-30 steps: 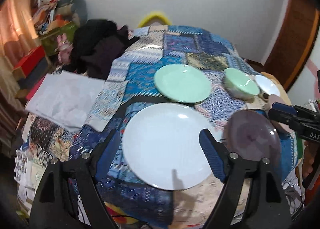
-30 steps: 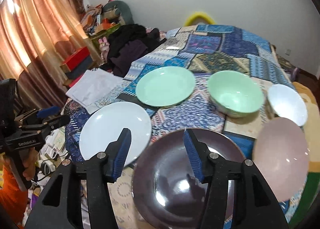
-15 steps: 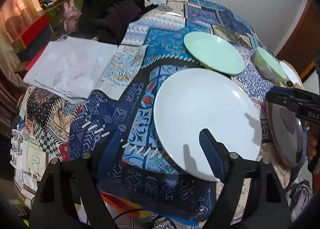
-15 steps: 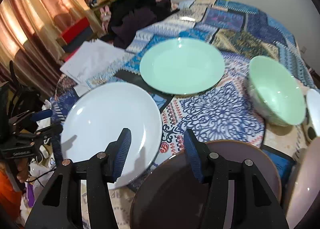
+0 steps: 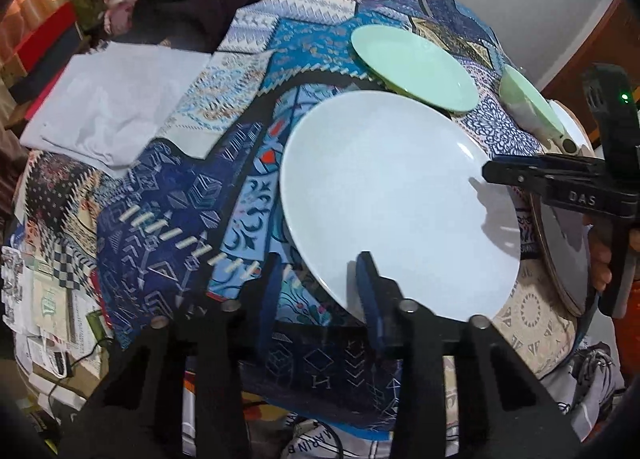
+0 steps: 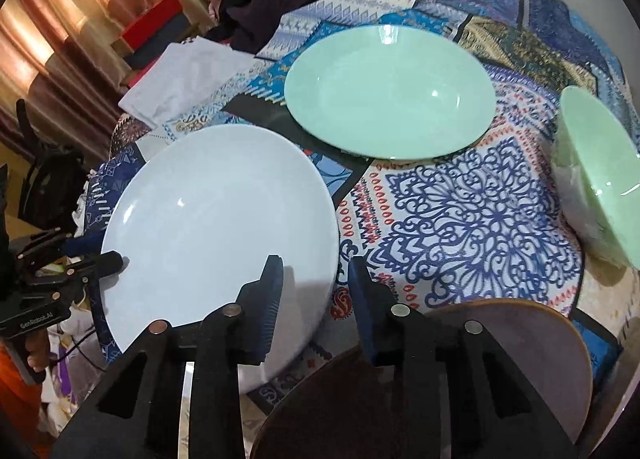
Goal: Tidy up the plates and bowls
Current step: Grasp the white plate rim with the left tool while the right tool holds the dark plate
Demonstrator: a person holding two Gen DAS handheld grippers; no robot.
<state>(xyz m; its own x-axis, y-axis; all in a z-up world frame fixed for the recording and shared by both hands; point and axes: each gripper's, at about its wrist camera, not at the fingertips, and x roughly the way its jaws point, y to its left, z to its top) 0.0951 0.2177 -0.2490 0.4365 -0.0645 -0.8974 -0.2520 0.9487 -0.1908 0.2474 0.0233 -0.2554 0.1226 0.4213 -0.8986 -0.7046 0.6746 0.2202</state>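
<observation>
Closing in, both grippers are now flanking the round white plate [image 5: 396,203] at the patchwork-clothed table's [image 5: 168,227] near edge. The left gripper [image 5: 318,287] and right gripper [image 6: 314,291], fingers narrowed but still parted, are gripping nothing yet, probably readying a lift.

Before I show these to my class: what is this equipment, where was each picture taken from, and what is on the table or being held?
There is no robot here. A person holds a black two-fingered clamp in each hand, and each clamp carries a camera looking along its fingers. One picture comes from the left gripper, the other from the right gripper. On the patchwork-covered table lie a round white plate, a mint-green plate, a mint-green bowl and a dark brown plate. Both grippers sit at the white plate's rim, jaws partly closed. Whether either actually grips it is unclear.
</observation>
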